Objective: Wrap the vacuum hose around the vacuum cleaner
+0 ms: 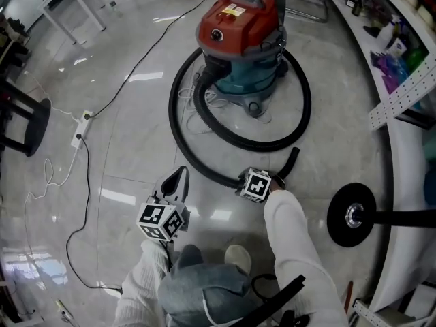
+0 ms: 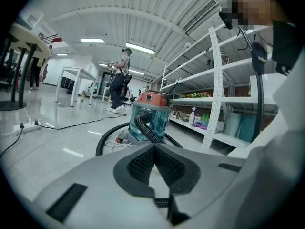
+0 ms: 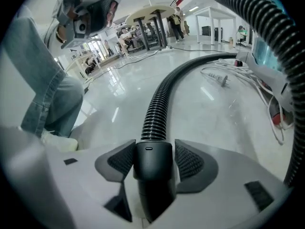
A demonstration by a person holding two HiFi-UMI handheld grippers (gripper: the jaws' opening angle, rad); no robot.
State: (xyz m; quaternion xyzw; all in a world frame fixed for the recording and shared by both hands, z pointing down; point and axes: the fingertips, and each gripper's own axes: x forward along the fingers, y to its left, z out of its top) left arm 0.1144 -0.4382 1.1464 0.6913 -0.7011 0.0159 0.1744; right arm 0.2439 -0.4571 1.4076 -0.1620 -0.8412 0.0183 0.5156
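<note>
The vacuum cleaner (image 1: 240, 36), red on top with a teal tub, stands on the glossy floor ahead of me. Its black ribbed hose (image 1: 178, 136) lies in wide loops round the tub's front and sides. My right gripper (image 1: 244, 181) is low on the floor, shut on the hose's smooth black cuff (image 3: 152, 162), whose end sticks out behind the gripper (image 1: 291, 159). The ribbed hose (image 3: 159, 99) runs away from the pads (image 3: 190, 160) towards the tub. My left gripper (image 1: 174, 182) hovers to the left, shut and empty, pointing at the vacuum cleaner (image 2: 150, 116); its jaws (image 2: 154, 147) meet.
A white power strip (image 1: 82, 129) and its black cable trail across the floor at left. A loose white cord (image 1: 194, 107) lies by the tub. A black round stand base (image 1: 351, 215) and white shelving (image 1: 409, 94) are at right. A person (image 2: 119, 80) stands far behind.
</note>
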